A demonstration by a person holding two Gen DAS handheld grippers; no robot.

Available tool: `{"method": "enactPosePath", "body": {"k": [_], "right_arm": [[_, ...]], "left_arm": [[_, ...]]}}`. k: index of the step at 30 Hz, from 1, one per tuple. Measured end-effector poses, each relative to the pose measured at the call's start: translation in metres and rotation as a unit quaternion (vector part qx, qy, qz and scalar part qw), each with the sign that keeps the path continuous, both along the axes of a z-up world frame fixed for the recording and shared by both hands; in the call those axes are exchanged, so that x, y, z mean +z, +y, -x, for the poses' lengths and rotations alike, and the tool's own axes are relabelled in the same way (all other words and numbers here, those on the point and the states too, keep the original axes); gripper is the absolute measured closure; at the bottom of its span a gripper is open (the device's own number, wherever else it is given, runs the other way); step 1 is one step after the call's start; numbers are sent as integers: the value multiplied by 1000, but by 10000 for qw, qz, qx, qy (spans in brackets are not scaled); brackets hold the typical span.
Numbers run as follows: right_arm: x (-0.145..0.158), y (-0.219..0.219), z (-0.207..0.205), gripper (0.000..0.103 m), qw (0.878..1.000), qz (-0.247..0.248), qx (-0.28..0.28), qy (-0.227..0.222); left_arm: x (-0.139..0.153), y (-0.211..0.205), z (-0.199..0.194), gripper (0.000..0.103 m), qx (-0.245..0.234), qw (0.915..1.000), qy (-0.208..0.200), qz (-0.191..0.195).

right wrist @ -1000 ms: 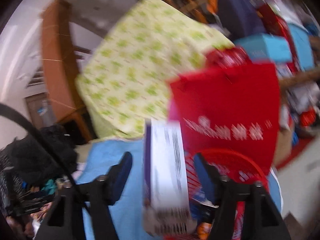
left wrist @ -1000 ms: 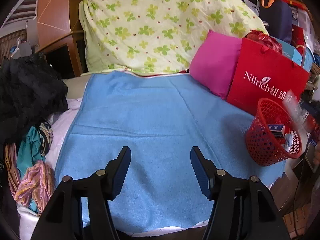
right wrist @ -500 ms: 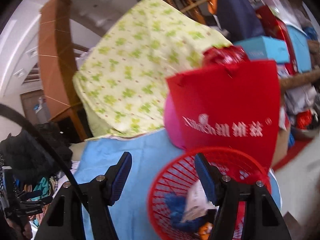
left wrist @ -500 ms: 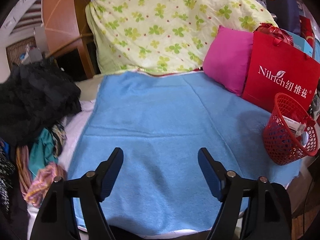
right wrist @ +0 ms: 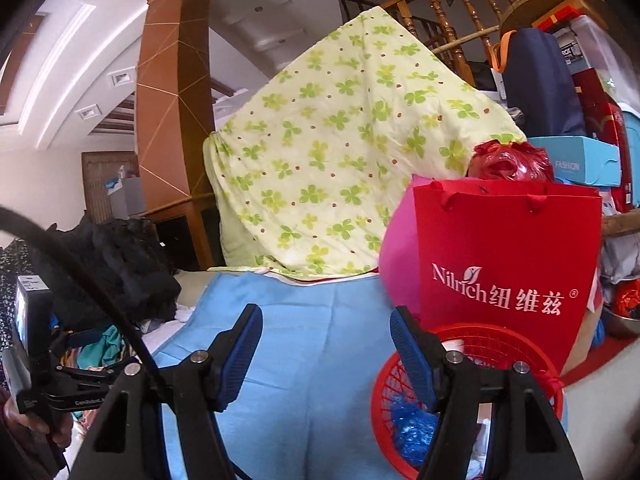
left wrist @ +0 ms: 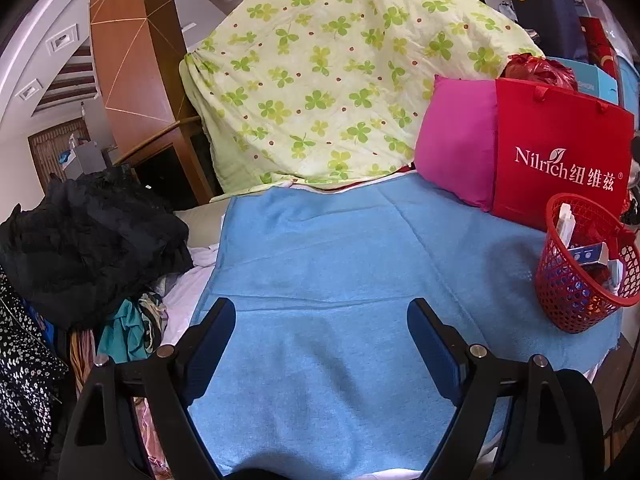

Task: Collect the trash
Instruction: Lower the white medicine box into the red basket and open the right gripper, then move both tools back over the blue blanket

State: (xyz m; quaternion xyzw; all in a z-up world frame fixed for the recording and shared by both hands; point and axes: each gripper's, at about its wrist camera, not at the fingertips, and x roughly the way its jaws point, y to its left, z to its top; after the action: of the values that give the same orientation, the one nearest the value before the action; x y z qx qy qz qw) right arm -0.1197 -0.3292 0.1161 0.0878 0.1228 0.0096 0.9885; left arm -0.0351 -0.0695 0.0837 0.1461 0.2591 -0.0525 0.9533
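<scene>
A red mesh basket (left wrist: 582, 264) stands at the right edge of the blue cloth (left wrist: 332, 288), with white and blue packets of trash inside. It also shows in the right wrist view (right wrist: 496, 344), low right, with a crumpled blue wrapper (right wrist: 412, 428) in it. My left gripper (left wrist: 321, 320) is open and empty above the middle of the cloth. My right gripper (right wrist: 326, 326) is open and empty, just left of and above the basket.
A red Nilrich paper bag (left wrist: 560, 160) and a pink pillow (left wrist: 456, 148) stand behind the basket. A green clover-print sheet (left wrist: 340, 80) covers a mound at the back. A pile of dark clothes (left wrist: 88, 240) lies at the left. The other hand-held gripper (right wrist: 36, 352) shows far left.
The white packet that was between my right fingers has dropped into the red basket. The right gripper is now empty and has drawn back. The left gripper has pulled back a little and opened wider.
</scene>
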Motion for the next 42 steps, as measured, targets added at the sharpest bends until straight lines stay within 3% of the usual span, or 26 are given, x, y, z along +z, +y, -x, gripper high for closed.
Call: {"method": "enactPosePath", "body": {"k": [10,16,25,32,37,40,42], "right_arm": [[-35,49,-45,33,9960,355,556,595],[-88,99,-107,33,9842,962,860,1213],[-172,128,-192,33,9670,1338,779,2023],[-202,102,-252,33,9683,1167,193,2200],[-224,82,-292,27,9597,989,-53,2631],[-249,80,-308,13,9470,1025,-93,3042],[-252,72,-311,0,9469,888,-217,3084]], "left_arm": [[-22,6,-18,15,5,9998,222,18],[-53,30,-47,15,264,9976,609,185],[-110,72,-103,15,719,9897,1193,337],[-166,80,-178,15,846,9827,1573,480],[-201,81,-223,15,1049,9761,1796,637],[-216,78,-234,11,1040,9783,1681,629],[-220,82,-234,5,1128,9796,1507,708]]}}
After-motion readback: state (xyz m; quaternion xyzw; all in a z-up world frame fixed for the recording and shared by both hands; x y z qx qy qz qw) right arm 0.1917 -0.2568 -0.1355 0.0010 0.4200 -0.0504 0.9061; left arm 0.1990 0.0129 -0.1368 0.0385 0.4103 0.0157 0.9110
